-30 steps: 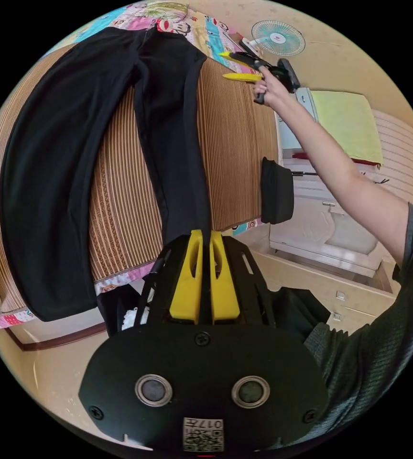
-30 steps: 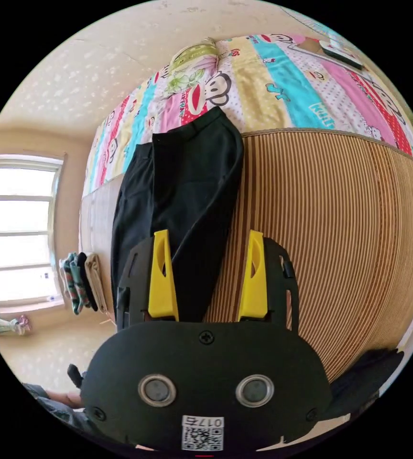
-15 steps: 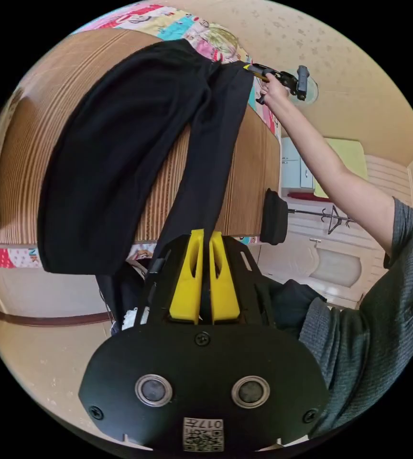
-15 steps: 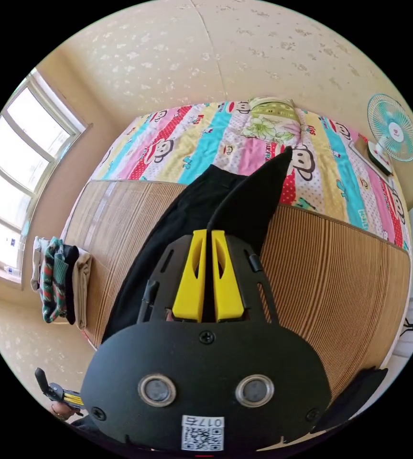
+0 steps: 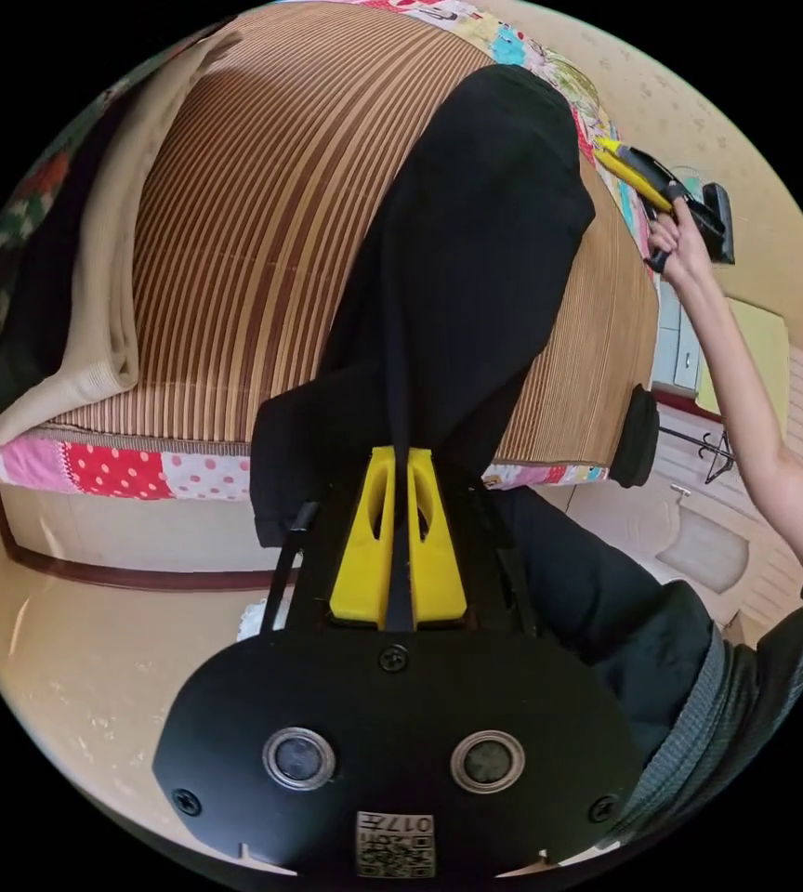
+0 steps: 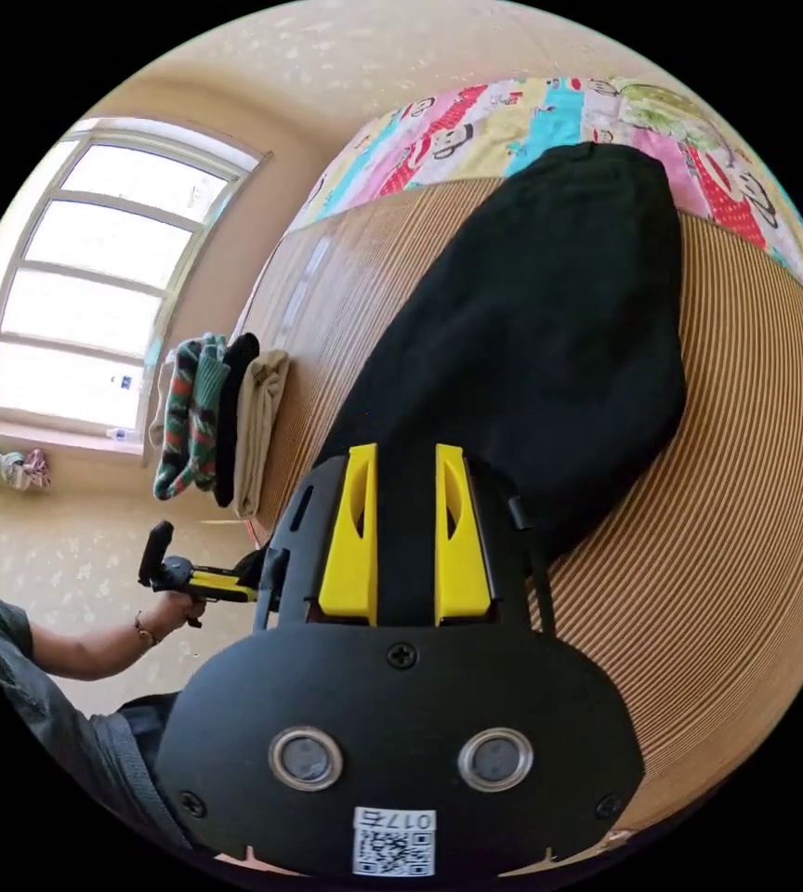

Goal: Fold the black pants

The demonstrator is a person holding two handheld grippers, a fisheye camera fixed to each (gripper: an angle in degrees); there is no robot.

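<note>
Both grippers are working the black pants from opposite ends. In the left gripper view, the left gripper is pinching a dark edge of the cloth between jaws pressed nearly together, at the near edge of the bed where the leg ends are hanging over. In the right gripper view, the right gripper is standing with its jaws parted, black cloth lying in the gap but neither jaw visibly pressing on it, so it looks to be letting go.

The pants are lying lengthwise on the striped mat, one leg stacked on the other, which suggests the lengthwise fold is being laid down and the near hold is keeping the hems aligned.

Folded clothes are sitting at the mat's left edge near the window, well apart from the pants. A patterned sheet is showing beyond the mat's far end.
</note>
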